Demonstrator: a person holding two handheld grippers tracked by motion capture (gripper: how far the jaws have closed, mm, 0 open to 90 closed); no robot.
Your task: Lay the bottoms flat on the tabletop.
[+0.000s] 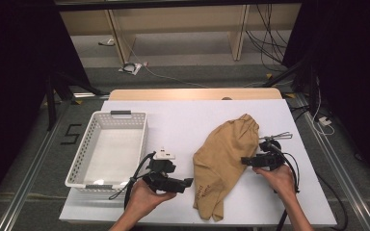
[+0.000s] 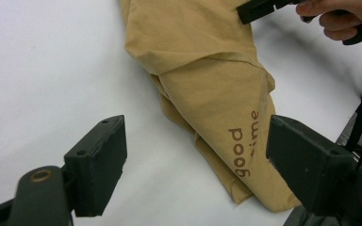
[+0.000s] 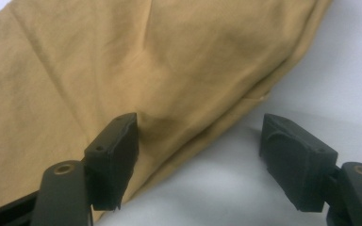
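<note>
A tan cloth garment [image 1: 226, 161] lies crumpled on the white table [image 1: 183, 120], right of centre; brown lettering "good time" [image 2: 242, 150] runs along its near fold. My left gripper [image 1: 185, 184] hovers open just left of the garment's near end, jaws wide with nothing between them [image 2: 195, 162]. My right gripper [image 1: 244, 161] is at the garment's right edge, jaws wide apart. In the right gripper view [image 3: 198, 141] the garment's edge [image 3: 122, 70] lies between the jaws, one jaw over the cloth, the other over bare table, no pad pressing.
A white slotted plastic basket [image 1: 84, 149] stands empty at the table's left. A wooden strip [image 1: 195, 94] borders the far edge. Cables trail from both grippers toward the near edge. Bare table surrounds the garment.
</note>
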